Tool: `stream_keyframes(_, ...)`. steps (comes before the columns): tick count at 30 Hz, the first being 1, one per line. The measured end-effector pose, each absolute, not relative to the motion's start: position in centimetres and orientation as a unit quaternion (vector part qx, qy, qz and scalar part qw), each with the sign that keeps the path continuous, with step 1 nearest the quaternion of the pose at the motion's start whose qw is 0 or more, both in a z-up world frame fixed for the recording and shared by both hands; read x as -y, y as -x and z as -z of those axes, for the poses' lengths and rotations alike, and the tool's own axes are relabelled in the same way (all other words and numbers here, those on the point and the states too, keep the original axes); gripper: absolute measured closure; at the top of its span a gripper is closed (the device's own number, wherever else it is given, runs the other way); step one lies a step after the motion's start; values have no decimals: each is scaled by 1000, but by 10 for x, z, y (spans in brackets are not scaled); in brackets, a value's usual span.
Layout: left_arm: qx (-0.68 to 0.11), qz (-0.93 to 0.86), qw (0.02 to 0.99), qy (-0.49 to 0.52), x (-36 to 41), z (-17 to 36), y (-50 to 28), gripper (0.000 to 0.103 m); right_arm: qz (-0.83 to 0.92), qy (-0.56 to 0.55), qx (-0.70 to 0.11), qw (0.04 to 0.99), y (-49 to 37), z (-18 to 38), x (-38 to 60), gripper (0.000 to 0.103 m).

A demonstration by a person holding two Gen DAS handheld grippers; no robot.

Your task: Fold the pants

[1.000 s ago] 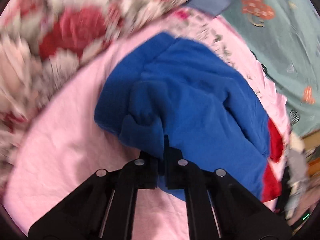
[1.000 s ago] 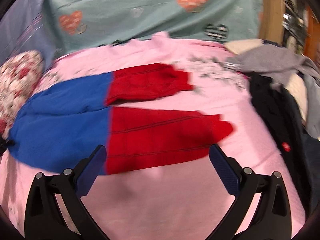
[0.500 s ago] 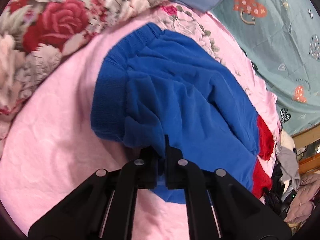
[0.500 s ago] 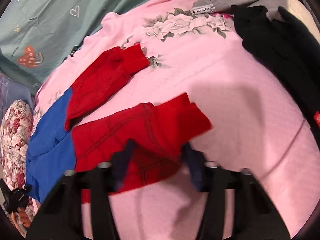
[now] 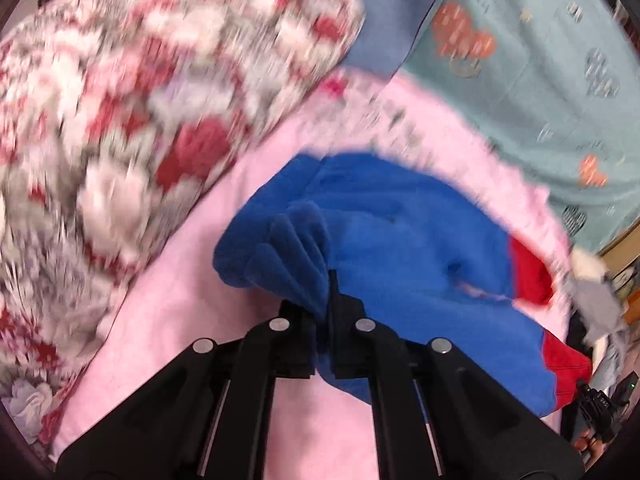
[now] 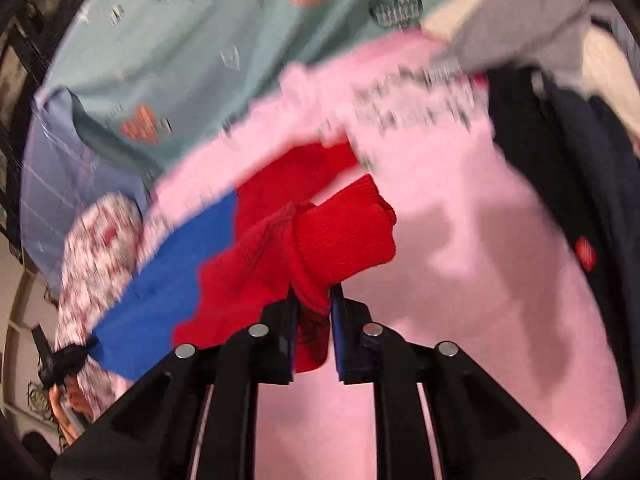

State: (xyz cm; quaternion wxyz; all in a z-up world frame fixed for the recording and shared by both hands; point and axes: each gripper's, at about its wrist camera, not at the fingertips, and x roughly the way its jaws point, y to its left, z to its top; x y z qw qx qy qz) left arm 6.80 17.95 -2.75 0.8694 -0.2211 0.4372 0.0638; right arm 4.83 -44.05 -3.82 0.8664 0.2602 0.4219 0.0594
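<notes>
Jaws, left gripper [image 5: 329, 280]: standing clenched, pinching a bunched fold of the blue waist end of the pants [image 5: 400, 240]; the cloth is puckering into ridges just above the tips. Jaws, right gripper [image 6: 330, 295]: gripping the gathered red cuff end of one leg, a wad of ribbed red fabric sitting between the blue pads; they have just been widening slightly, with the cloth remaining between them and the pads pressing on it.

Pants: two-tone, blue in the upper part and red in the legs; lying on the pink bedspread [image 5: 168, 320] of a bed, with both pinched ends rising off the surface; in the right wrist view the second red leg [image 6: 312, 168] is lying flat beyond the held one; the blue part is stretching away toward the left.

Floral quilt [image 5: 132, 104]: red and white roses, heaped to the left of the waist end; blurred.

Teal sheet [image 6: 208, 48]: printed with hearts, hanging behind the bed; a pale blue cloth [image 6: 60, 184] is showing beside it.

Dark garments [image 6: 560, 184]: piled along the right edge of the bed, one bearing a small red label; a grey garment [image 6: 516, 28] is lying above them.

Both views are showing motion blur.
</notes>
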Motion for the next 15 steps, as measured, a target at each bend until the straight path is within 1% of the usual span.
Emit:
stream_keyframes(2,-492,-72,841,212,-183,60,-70,97,-3,-222,-500,837,-39,80,442,55)
stream_keyframes(3,-511,-73,829,213,-184,71,-69,94,25,-205,-514,832,-37,89,443,52)
stream_keyframes(4,-519,-74,824,216,-186,79,-67,91,30,-212,-508,835,-31,93,448,51)
stream_keyframes(5,-514,-80,827,213,-187,78,-65,83,25,-228,-495,838,-27,92,451,50)
stream_keyframes(6,-505,-88,834,206,-187,73,-63,70,30,-241,-481,842,-25,87,456,48)
stream_keyframes(7,-485,-103,847,190,-185,62,-61,63,46,-243,-457,854,-26,77,460,48)
stream_keyframes(8,-473,-106,856,181,-183,56,-60,49,52,-235,-444,863,-28,69,460,48)
stream_keyframes(9,-456,-107,868,168,-180,47,-57,38,53,-228,-438,868,-31,65,460,48)
stream_keyframes(12,-415,-95,897,121,-162,25,-55,31,40,-200,-438,876,-55,65,453,48)
stream_keyframes(14,-412,-65,902,114,-148,22,-58,27,35,-167,-475,863,-76,83,444,48)
stream_keyframes(15,-421,-47,899,115,-139,27,-63,27,20,-162,-494,854,-81,91,438,51)
